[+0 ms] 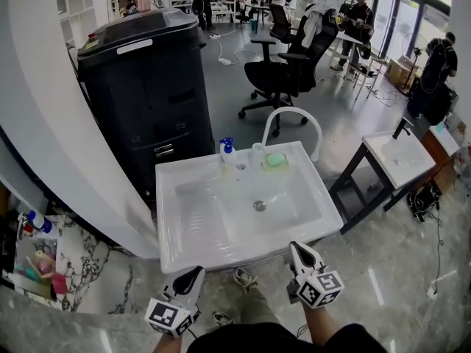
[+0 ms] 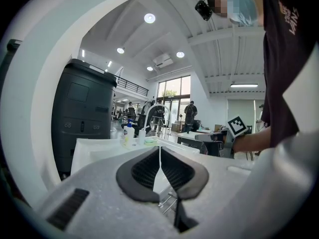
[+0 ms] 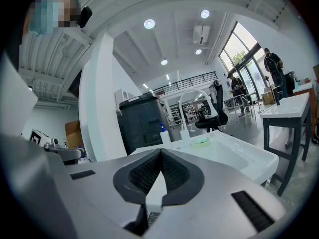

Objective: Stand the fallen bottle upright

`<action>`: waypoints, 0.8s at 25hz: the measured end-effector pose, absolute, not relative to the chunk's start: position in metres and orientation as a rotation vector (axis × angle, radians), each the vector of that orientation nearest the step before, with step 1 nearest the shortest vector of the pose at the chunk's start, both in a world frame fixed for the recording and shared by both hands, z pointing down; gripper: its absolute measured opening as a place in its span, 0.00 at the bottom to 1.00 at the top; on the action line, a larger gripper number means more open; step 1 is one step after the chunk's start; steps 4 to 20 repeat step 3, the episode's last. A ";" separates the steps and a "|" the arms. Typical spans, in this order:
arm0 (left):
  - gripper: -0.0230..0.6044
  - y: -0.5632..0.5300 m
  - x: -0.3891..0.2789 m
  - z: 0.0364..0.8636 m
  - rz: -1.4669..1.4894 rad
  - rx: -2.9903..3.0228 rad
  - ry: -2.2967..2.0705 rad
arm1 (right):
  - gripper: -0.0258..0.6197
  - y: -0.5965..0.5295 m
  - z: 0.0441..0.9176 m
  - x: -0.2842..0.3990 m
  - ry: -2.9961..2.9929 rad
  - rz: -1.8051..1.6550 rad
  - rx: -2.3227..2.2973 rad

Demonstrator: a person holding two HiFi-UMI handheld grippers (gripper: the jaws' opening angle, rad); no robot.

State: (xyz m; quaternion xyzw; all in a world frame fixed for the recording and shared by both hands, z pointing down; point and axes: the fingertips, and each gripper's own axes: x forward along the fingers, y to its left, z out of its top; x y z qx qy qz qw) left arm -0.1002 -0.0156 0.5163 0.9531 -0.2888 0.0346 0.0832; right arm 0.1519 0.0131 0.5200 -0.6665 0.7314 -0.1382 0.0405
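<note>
A white sink (image 1: pixel 184 248) stands in front of me. On its back rim a white bottle with a blue pump top (image 1: pixel 227 153) (image 2: pixel 129 132) (image 3: pixel 165 133) stands upright, and so does a small pale bottle (image 1: pixel 256 154) (image 2: pixel 142 135) (image 3: pixel 185 135) beside it. A green soap dish (image 1: pixel 276 160) (image 3: pixel 201 140) sits to their right. I see no bottle lying down. My left gripper (image 1: pixel 197 272) (image 2: pixel 160 148) and right gripper (image 1: pixel 294 247) (image 3: pixel 160 151) hover at the sink's near edge, both shut and empty, well short of the bottles.
A white arched faucet (image 1: pixel 293 120) rises behind the bottles. A tall black bin (image 1: pixel 143 87) stands to the back left, with a white pillar (image 1: pixel 44 109) further left. A second sink table (image 1: pixel 397 157) is on the right. Office chairs (image 1: pixel 283 68) and people fill the background.
</note>
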 end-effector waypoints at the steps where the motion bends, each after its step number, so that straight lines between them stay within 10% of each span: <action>1: 0.08 -0.016 -0.100 0.516 0.102 2.846 -0.860 | 0.05 0.013 0.520 0.152 2.242 -0.423 -2.042; 20: 0.08 -0.016 -0.099 0.516 0.101 2.846 -0.856 | 0.05 0.012 0.519 0.152 2.246 -0.421 -2.043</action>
